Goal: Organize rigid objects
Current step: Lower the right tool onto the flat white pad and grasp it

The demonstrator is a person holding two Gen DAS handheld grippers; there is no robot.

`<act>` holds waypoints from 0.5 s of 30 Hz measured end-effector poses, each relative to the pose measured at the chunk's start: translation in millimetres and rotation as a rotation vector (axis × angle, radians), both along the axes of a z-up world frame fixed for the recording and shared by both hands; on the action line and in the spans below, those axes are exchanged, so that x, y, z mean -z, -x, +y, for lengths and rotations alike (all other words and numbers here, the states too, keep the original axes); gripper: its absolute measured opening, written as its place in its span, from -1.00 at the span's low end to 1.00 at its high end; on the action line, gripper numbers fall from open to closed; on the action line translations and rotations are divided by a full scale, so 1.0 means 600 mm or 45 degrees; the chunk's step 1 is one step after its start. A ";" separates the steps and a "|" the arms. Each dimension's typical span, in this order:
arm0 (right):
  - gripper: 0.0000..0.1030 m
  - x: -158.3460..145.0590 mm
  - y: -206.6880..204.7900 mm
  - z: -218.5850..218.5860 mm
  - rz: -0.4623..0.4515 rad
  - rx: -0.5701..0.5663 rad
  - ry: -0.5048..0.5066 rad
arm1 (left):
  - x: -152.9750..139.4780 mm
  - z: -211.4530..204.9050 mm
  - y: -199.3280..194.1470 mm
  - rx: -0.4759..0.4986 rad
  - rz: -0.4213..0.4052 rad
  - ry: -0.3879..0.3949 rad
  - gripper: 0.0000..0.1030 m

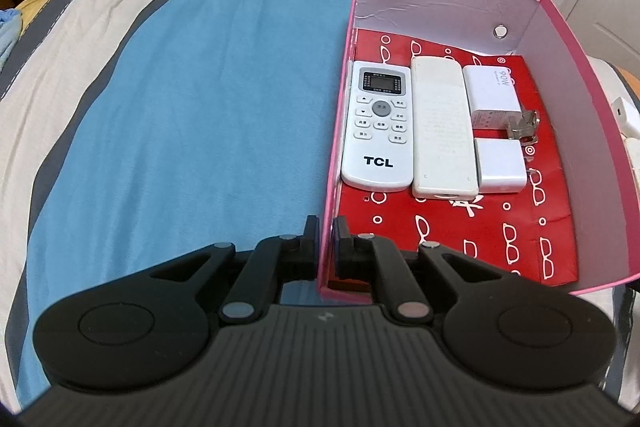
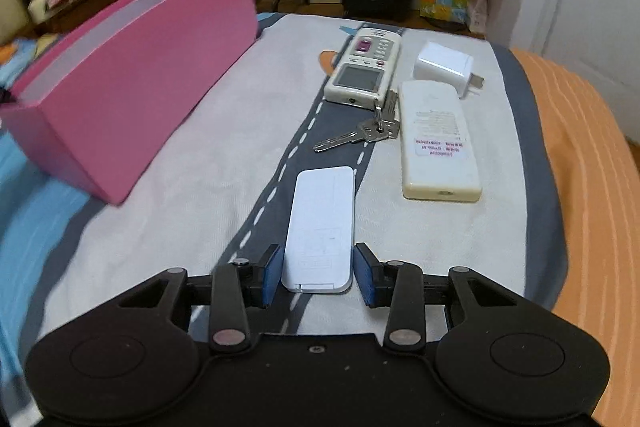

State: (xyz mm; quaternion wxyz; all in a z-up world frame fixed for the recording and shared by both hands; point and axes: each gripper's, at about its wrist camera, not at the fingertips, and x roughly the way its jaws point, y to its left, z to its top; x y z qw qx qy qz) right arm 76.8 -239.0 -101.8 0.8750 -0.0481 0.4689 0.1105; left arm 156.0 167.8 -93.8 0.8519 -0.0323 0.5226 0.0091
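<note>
Both grippers are at work, each with a different job. Left gripper [image 1: 326, 239] is pinched down on the near wall of the pink box [image 1: 560, 131], one finger inside and one outside, apparently to steady the box while items go in. Inside, from nine o'clock toward three o'clock, lie a white TCL remote [image 1: 378, 131], a cream remote [image 1: 442, 135] turned face down, a 90W charger [image 1: 494, 95] with a smaller white plug adapter [image 1: 500, 167] below it, and a small metal key bunch [image 1: 524, 127] beside them, all packed side by side against the left wall.

Right gripper [image 2: 316, 275] sits low over the bed with its jaws half open and straddling the near end of a slim white remote [image 2: 320, 227]; small gaps show on both sides, so the pads are not yet pressing. This looks like the next item to be boxed.

Waiting at twelve to one o'clock: keys [image 2: 356, 135], a display remote [image 2: 364, 71], a labelled cream remote [image 2: 436, 139] and a white charger [image 2: 444, 65].
</note>
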 end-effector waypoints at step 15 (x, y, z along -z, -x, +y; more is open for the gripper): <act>-0.15 -0.006 -0.031 0.047 -0.049 0.024 0.068 | -0.006 0.005 0.021 0.040 -0.076 0.018 -0.92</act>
